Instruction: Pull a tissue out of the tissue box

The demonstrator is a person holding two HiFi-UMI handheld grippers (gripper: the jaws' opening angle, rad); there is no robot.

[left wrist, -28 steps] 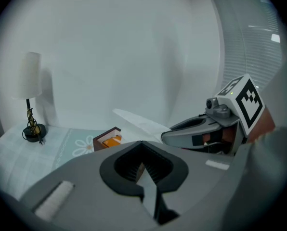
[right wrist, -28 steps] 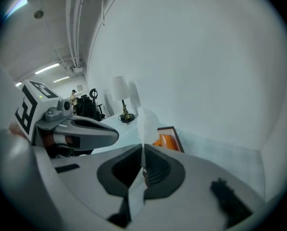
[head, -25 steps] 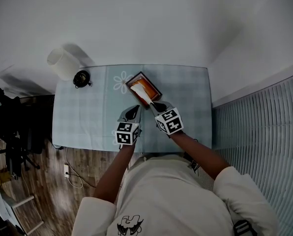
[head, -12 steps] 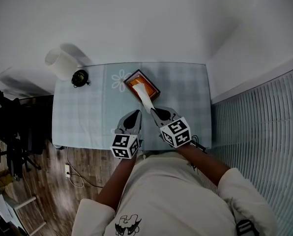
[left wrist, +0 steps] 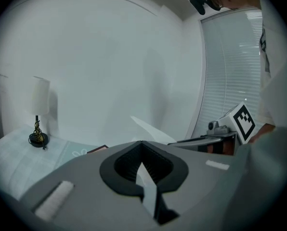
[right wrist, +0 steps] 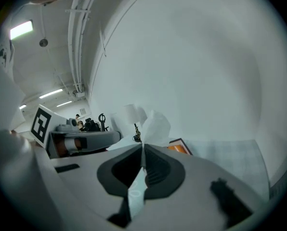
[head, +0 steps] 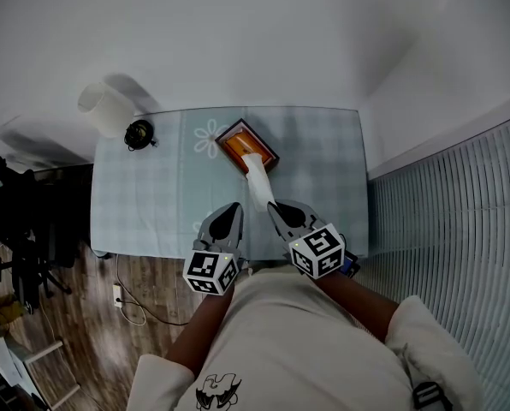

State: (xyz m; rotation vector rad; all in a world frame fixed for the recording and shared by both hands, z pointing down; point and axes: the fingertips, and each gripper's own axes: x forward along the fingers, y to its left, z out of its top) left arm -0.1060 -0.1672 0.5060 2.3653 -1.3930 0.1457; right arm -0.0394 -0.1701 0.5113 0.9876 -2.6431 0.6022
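Observation:
The orange tissue box (head: 248,148) with a dark rim lies on the table at the back middle. A white tissue (head: 259,183) stretches from its slot to my right gripper (head: 276,205), which is shut on the tissue's near end. In the right gripper view the tissue (right wrist: 155,125) bunches above the closed jaws, with the box (right wrist: 180,147) behind. My left gripper (head: 233,209) hovers beside it to the left, jaws together, with nothing visibly held. From the left gripper view I see the box's corner (left wrist: 98,149), the taut tissue (left wrist: 151,128) and the right gripper (left wrist: 171,142).
The table (head: 152,204) has a pale blue checked cloth with a flower print. A lamp with a white shade (head: 108,110) and dark base (head: 140,135) stands at its back left corner. Window blinds (head: 443,229) run along the right; a dark chair (head: 15,229) stands on the wooden floor at left.
Both grippers have risen and drawn back toward the person. The tissue, still clamped in the right gripper, has been pulled into a longer strip out of the box.

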